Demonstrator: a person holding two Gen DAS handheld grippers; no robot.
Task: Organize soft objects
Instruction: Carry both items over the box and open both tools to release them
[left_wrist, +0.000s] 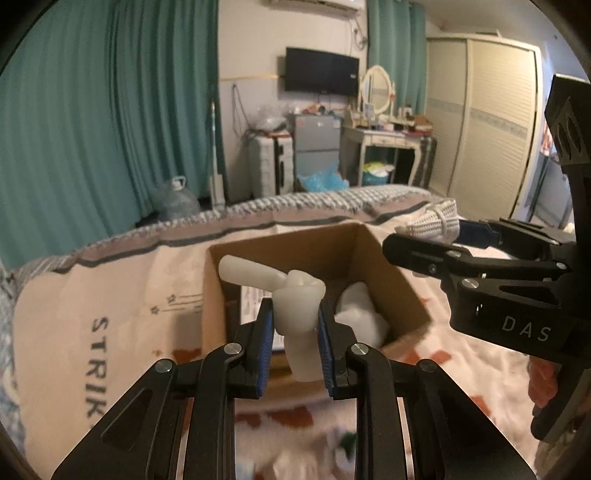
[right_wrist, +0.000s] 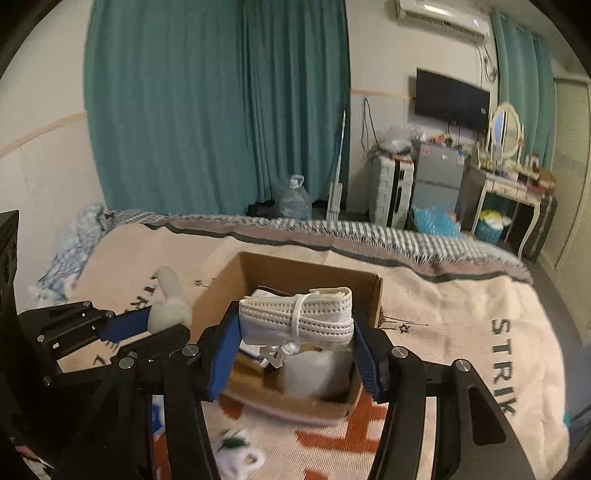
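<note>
Two grips: left gripper (left_wrist: 295, 321) fingers clamp pale rubbery toy (left_wrist: 291, 295); right gripper (right_wrist: 295, 350) clasps white bundled mask (right_wrist: 295, 314).

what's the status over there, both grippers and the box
Left gripper shut on white rubbery toy. Right gripper shut on folded white band. Both over cardboard box, already holding white items. Nothing blocking.

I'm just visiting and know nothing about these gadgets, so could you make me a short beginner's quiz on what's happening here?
1. True or false: the left gripper holds a pale rubbery toy.
2. What does the right gripper grip? A) a bottle B) a folded white mesh bundle tied with a cord C) nothing
3. Fill in: both items are held over an open cardboard ____ on the bed.

Key: 1 true; 2 B; 3 box.
</note>
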